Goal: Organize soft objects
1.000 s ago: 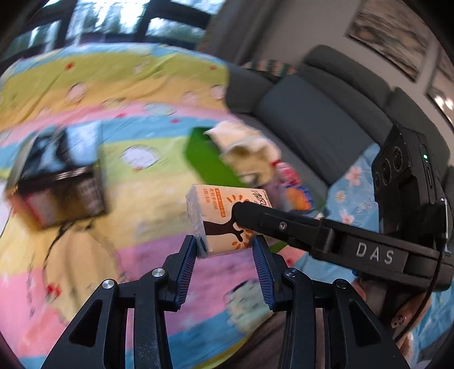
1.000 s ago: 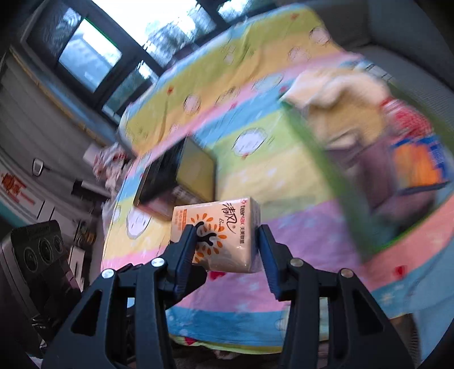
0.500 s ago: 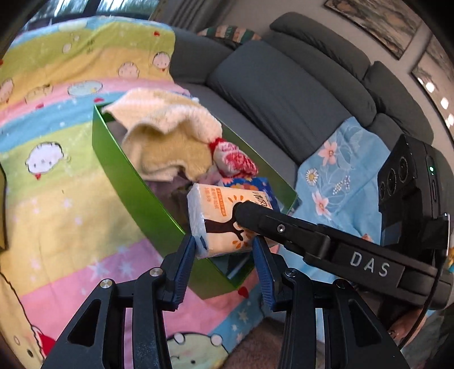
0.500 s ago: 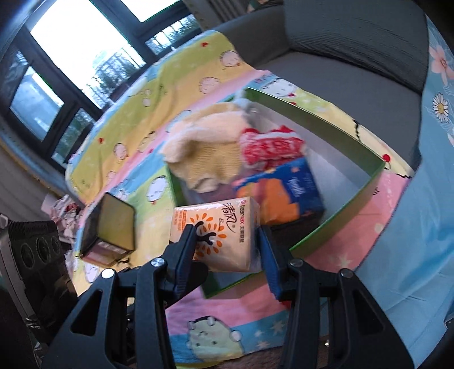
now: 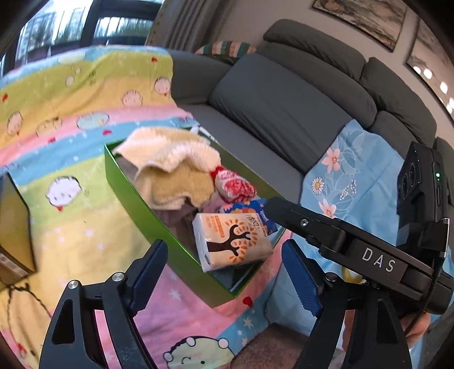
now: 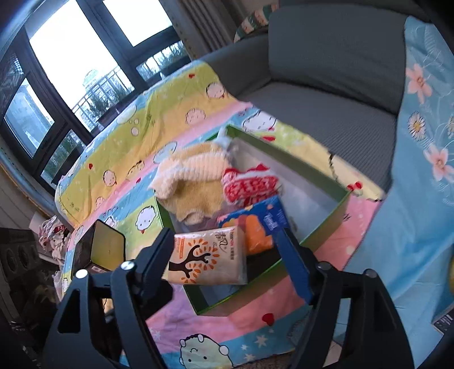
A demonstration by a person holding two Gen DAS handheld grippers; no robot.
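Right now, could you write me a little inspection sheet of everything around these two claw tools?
Surface: cartoon-print blanket spread over a grey sofa.
Job's things: orange tissue pack tilted over the near end of the green box, neither gripper touching it; cream plush towel, red-white knit item and blue tissue pack in the box.
Clutter: dark box on the blanket beside the green box.
Grippers: left gripper open; right gripper open, jaws either side of the pack.
Cables: thin black cord on the right gripper's body.
Surroundings: windows, framed pictures, floral blue cloth.
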